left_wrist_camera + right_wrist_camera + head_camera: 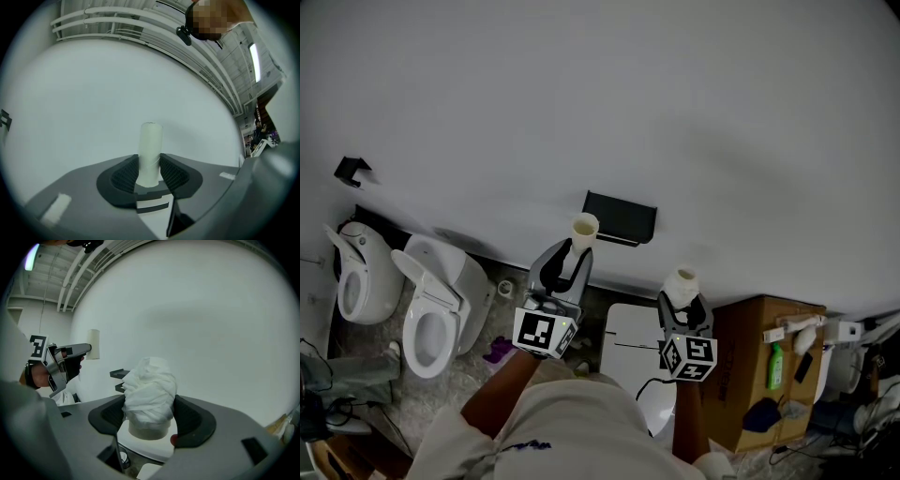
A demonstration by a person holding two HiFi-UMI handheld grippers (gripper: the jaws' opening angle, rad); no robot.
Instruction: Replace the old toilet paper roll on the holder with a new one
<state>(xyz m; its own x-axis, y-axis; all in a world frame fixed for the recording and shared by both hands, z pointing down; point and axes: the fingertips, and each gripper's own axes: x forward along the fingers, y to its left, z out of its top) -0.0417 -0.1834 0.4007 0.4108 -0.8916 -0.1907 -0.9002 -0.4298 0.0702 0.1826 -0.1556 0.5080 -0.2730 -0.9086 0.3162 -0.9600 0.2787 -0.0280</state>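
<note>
A: Room and surfaces?
B: White wall (581, 94) carrying a black holder (620, 217). Speckled floor (417, 398) below it, two toilets (431, 300) lower left, cardboard box (759, 366) lower right.
A: Tools?
B: Left tool (150, 169) clamped on a cardboard tube (584, 227) just left of the holder. Right tool (149, 416) clamped on a new paper roll (682, 283), below-right of it.
</note>
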